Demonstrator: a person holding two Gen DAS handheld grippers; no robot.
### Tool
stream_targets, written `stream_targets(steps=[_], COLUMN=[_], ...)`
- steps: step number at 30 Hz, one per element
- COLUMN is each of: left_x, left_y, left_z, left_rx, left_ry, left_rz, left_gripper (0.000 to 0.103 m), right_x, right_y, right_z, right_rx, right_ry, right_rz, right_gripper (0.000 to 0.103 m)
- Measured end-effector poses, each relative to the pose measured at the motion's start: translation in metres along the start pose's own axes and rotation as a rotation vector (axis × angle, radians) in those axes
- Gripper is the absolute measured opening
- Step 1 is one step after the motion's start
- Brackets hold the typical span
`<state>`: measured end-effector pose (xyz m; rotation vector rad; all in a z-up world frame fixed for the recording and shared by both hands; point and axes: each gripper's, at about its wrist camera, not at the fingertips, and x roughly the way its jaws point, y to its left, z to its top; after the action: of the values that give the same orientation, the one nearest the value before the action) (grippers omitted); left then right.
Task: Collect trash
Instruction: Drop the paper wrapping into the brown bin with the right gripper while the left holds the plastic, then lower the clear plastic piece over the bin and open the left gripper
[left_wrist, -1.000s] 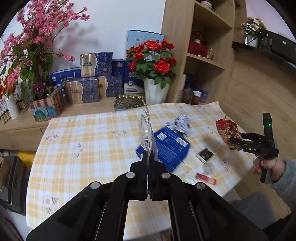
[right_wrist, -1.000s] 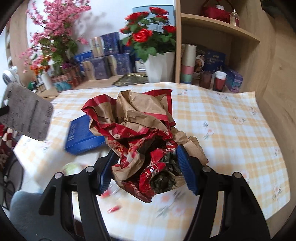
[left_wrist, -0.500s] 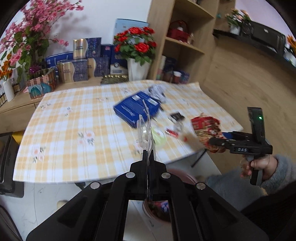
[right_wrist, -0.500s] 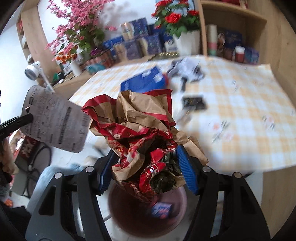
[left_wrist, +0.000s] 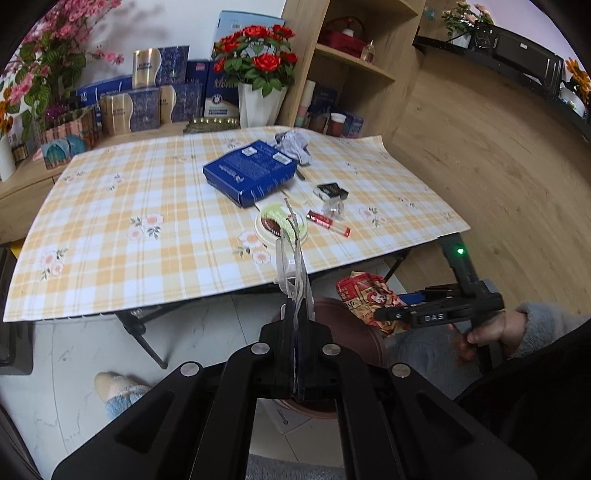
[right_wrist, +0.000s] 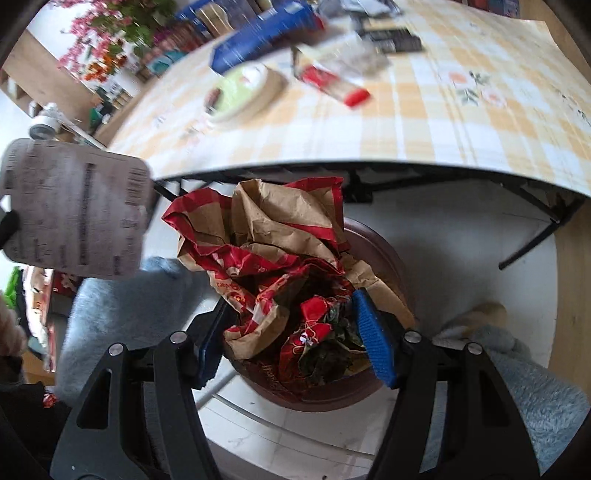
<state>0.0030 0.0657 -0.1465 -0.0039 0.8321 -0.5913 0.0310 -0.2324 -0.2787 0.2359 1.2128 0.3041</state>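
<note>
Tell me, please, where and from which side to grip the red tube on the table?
Take the red tube across its middle, from above. It lies flat and slim, apart from the round lid, with its long sides free, so the tongs can close across its width.

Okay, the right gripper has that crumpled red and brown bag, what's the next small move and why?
Probably open the right gripper. Its pads are clamped on the crumpled snack bag, which hangs directly above the dark red bin on the floor, so letting go should drop it in.
</note>
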Motion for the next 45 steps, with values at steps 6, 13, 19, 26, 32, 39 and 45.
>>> stream_targets(steps=[6,13,19,26,32,39,45], left_x=[0.017,0.033,0.052,0.104,0.137,0.172,0.199], left_y=[0.006,0.007,-0.003,-0.01,-0.013,-0.021,-0.03], left_z=[-0.005,-0.011,-0.017,-0.036,-0.038,-0.042,-0.049], left_rx=[-0.01,-0.003,0.033,0.073,0.099,0.137,0.146], left_ry=[0.045,0.095,0.148,0.274,0.332,0.4,0.456], left_rz=[-0.003,-0.009,-0.027,-0.069,-0.087,-0.078,-0.083], left_gripper=[0.001,0.001,0.001,0.001,0.001,0.002,0.002], right_x=[0.017,0.009,-0.012,-0.03,-0.035,-0.033,-0.034], right_y=[-0.011,-0.018,-0.022,-0.021,-0.022,-0.024,-0.027], right_z=[0.001,0.009,0.013,0.009,0.004,0.003,0.003], right_rx=[0.046,0.075,0.054,-0.01,-0.023,-0.007,0.018], right_ry=[0.033,-0.026,-0.127,-0.281,-0.313,-0.305,-0.304], right_rz=[0.009,0.032,-0.041,-0.221,-0.268,-0.273,-0.285], right_gripper=[0.071,0.08,0.086,0.091,0.095,0.096,0.097])
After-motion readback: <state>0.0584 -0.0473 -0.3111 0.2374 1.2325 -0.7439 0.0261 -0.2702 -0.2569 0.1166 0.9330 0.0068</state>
